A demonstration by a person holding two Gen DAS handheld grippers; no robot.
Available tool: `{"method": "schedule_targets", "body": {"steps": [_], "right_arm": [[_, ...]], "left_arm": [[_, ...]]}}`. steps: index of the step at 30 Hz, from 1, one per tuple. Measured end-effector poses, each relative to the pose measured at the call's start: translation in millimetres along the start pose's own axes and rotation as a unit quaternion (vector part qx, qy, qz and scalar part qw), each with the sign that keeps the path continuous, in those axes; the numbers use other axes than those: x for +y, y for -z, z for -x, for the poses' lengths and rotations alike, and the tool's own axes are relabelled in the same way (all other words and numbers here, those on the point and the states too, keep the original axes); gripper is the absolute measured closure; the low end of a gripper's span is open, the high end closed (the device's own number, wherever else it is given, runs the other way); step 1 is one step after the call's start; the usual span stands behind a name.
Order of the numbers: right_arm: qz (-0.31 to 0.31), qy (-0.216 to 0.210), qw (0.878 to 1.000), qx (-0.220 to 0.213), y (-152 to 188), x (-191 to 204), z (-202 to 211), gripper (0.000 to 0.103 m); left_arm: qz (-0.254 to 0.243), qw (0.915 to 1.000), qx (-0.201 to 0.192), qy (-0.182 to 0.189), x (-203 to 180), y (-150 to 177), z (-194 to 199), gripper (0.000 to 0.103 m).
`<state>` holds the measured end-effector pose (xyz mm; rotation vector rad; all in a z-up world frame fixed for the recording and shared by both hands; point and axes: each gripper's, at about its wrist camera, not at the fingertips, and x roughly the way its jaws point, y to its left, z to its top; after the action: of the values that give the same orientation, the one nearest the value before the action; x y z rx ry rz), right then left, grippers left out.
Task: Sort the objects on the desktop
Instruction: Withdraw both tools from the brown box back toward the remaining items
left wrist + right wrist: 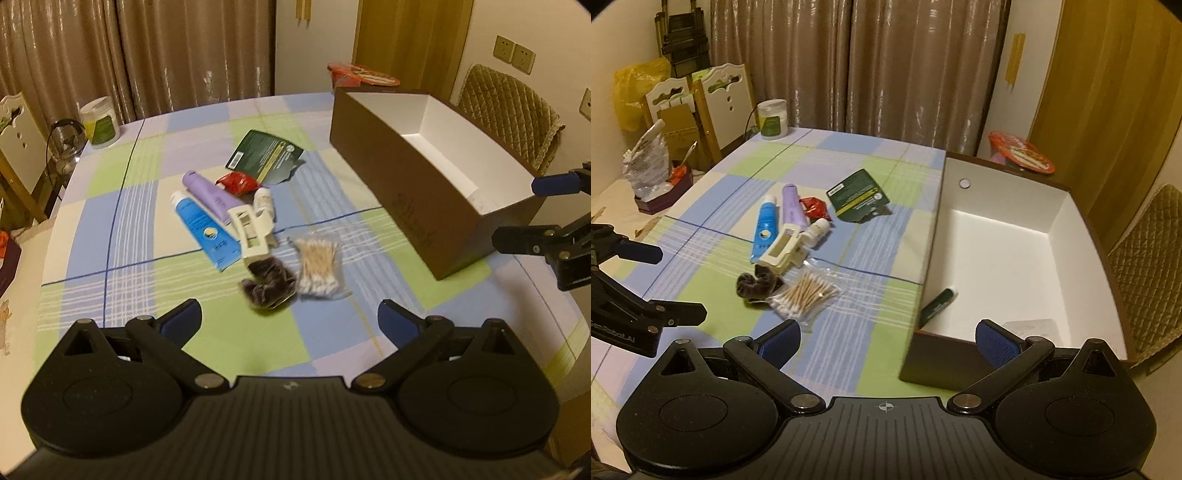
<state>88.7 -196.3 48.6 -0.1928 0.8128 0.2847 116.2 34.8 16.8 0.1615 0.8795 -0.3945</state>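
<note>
Brown box point(1004, 236): white inside, at the table's right; its side print is too blurred to read.
Green marker point(937, 303): lying in the box against its left wall.
Clutter: blue tube point(205, 230), purple tube point(212, 197), cotton swabs point(319, 266), dark green card point(266, 155), perhaps barcoded.
Left gripper point(290, 317): fingers wide apart, nothing between.
Right gripper point(888, 339): fingers spread, holding nothing.
Writing: "Robot.AI", partly readable on the left gripper.

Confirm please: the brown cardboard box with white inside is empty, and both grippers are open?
Not quite. The brown cardboard box with white inside is not empty: the right wrist view shows a dark green marker lying inside. The left gripper and right gripper are open.
</note>
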Motion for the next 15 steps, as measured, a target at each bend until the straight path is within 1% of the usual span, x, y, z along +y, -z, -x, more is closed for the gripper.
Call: {"method": "schedule_targets", "body": {"steps": [9,13,15], "right_arm": [[-0.009,-0.002,1.000,0.013,2,11,-6,0.000],[-0.001,-0.011,1.000,0.024,5,20,-11,0.000],[-0.006,-0.016,1.000,0.026,5,22,-13,0.000]], "left_arm": [[-0.009,0.9998,0.019,0.006,10,8,-9,0.003],[-0.005,0.9996,0.027,0.007,16,13,-13,0.003],[-0.002,0.9994,0.033,0.008,19,15,-15,0.003]]}}
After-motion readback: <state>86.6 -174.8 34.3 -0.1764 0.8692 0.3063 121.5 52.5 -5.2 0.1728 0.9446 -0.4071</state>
